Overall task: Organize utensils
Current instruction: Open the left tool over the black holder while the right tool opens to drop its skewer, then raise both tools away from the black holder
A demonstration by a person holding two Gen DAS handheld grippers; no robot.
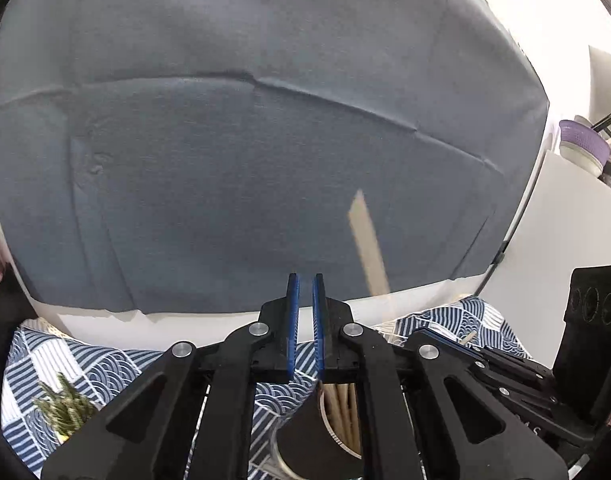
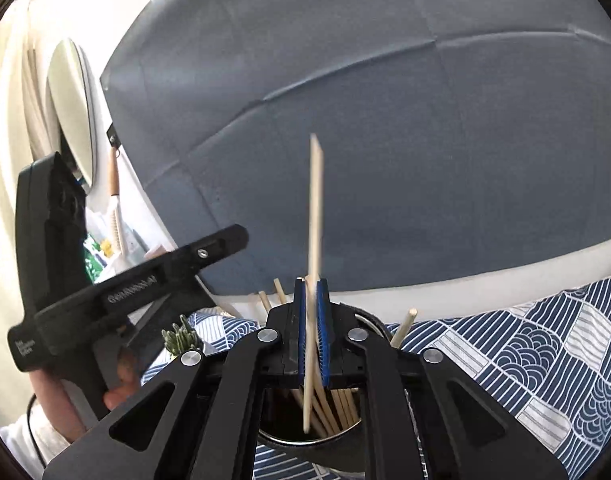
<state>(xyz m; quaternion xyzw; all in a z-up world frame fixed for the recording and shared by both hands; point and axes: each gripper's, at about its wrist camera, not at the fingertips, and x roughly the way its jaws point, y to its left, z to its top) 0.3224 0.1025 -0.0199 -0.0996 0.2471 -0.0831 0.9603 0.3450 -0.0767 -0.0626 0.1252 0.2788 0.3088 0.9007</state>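
Grey-blue fabric backdrop (image 1: 265,140) fills the left wrist view above a blue-and-white wave-patterned tablecloth (image 1: 85,364); the left gripper (image 1: 305,286) shows its blue pads nearly together with nothing between, over a dark round holder (image 1: 305,440) of pale wooden chopsticks (image 1: 343,412); from the right wrist, the right gripper (image 2: 313,286) pinches one upright pale wooden chopstick (image 2: 316,208) above that holder; a hand (image 2: 117,376) grips the left tool.

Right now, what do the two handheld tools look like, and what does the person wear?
Both tools, left tool and right tool, are matte black linkages with silver round bolts and blue ribbed pads. The left one's body carries white lettering. A pale sleeve shows.
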